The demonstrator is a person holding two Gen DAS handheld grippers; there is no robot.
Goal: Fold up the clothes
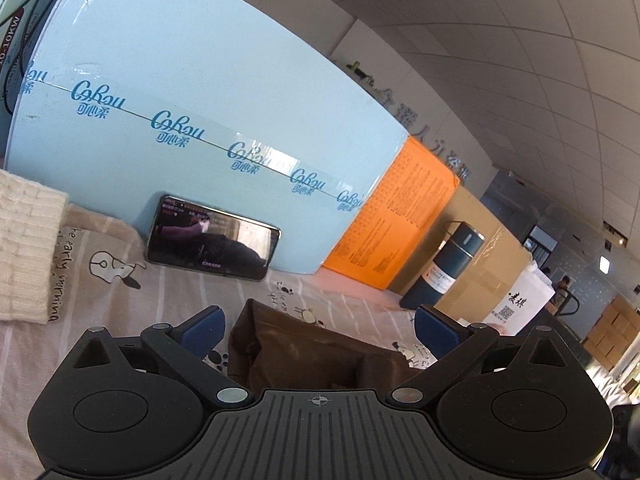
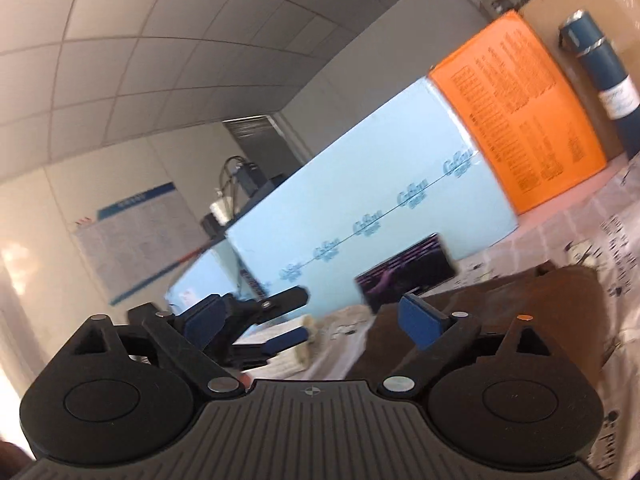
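Left wrist: printed sheet (image 1: 120, 320) (cartoon dogs), blue box (image 1: 200, 80) behind; both claws spread, empty.

The blue box (image 1: 192, 92) reads "CoRou", and the bedsheet (image 1: 92, 280) seemingly "early morning".

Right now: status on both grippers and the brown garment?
Left gripper open, empty. Right gripper open, empty. Brown garment bunched on the printed sheet, unheld. Phone leaning on blue box behind.
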